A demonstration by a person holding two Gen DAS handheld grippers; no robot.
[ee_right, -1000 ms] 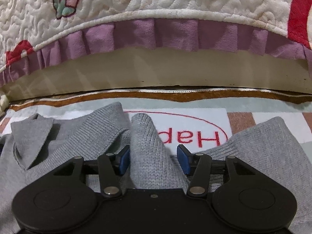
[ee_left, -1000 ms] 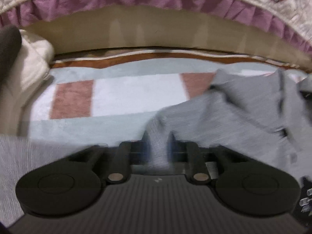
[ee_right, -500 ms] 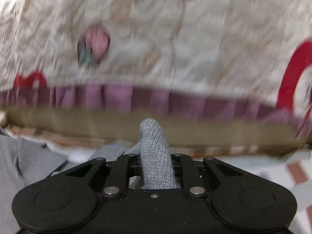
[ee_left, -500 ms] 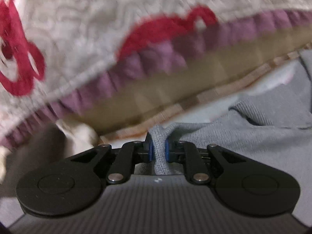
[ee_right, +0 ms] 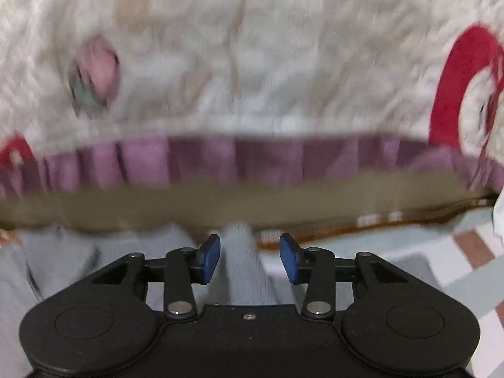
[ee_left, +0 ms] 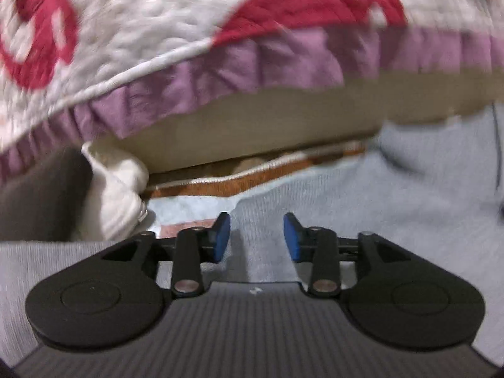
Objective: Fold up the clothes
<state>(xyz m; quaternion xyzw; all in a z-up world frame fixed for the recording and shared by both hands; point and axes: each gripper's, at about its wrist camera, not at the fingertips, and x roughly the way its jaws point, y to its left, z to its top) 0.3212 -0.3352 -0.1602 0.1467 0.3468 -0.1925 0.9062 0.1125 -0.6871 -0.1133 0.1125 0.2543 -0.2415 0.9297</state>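
left claw [ee_left: 256,237] opening, blue pads clear of grey knit sweater [ee_left: 393,208] lying between and below them. right claw [ee_right: 249,258] opening too, raised sweater fold [ee_right: 244,264] standing between pads, unpinched. sweater spreading over patterned rug [ee_right: 409,261], near quilt [ee_left: 157,31] with purple frill.

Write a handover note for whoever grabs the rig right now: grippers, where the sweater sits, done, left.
Left gripper: jaws opening, grey knit sweater lies between the pads, not pinched.
Right gripper: jaws opening, a raised ridge of sweater stands between the pads, untouched.
Sweater lies on the striped mat in front of the quilted bed cover with its purple ruffle.
Done: both grips are let go; how tidy the fold is cannot be told, views are blurred.
Left: back both grippers off, check the shape, make the next fold.
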